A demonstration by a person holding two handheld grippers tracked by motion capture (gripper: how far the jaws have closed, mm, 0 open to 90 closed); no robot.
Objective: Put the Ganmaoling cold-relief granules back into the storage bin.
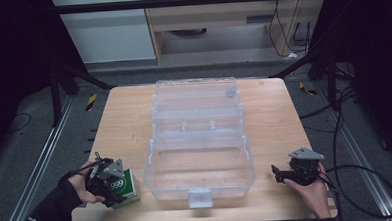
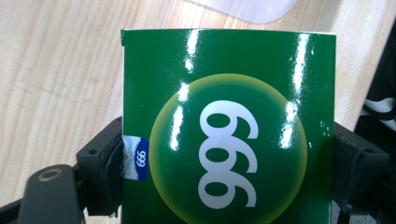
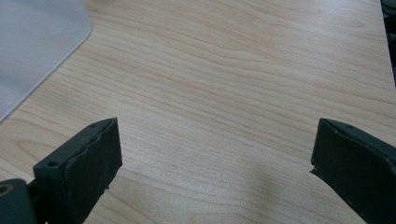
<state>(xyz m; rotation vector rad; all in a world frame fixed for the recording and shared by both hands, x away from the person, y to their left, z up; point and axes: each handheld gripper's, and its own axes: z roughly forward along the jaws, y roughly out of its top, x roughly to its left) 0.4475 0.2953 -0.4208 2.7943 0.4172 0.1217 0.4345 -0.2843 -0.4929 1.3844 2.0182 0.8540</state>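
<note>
Green box (image 1: 124,188) marked "999" is found at the near left corner of the wooden table (image 1: 274,117), just left of the clear plastic case (image 1: 199,175); it is clamped by the left gripper (image 1: 109,187), both black pads (image 2: 109,163) being pressed against its sides in the left gripper view (image 2: 229,140); the case is seen open, lid laid back; the right gripper (image 1: 278,173) is held at the near right corner by a hand (image 1: 315,193); its jaws are spread wide over bare wood, nothing between them (image 3: 215,158).
</note>
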